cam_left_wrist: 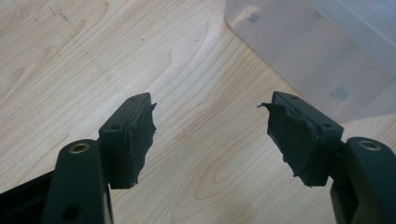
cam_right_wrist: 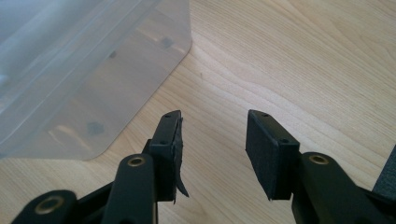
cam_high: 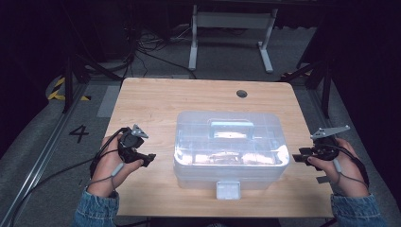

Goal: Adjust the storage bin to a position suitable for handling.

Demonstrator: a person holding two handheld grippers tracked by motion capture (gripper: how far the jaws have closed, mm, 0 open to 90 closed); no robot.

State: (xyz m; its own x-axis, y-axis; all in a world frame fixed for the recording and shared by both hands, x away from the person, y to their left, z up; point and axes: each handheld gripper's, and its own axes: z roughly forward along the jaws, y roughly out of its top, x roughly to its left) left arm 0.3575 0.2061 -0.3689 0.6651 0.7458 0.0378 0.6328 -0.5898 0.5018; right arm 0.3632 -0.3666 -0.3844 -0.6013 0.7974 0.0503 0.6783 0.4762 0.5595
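The clear plastic box [cam_high: 230, 147] sits in the middle of the wooden table [cam_high: 156, 97], with its lid on and its front latch [cam_high: 228, 189] facing you. Your left gripper [cam_high: 147, 158] waits just beside the box's left end, and your right gripper [cam_high: 299, 157] waits just beside its right end. Both have their jaws apart and hold nothing. Be careful, because the box is smooth and may slip if you squeeze only a thin edge. If one side pushes harder than the other, the box could slide or turn on the table. The rubber pads [cam_left_wrist: 140, 135] on your left gripper look torn, so they may not hold well.
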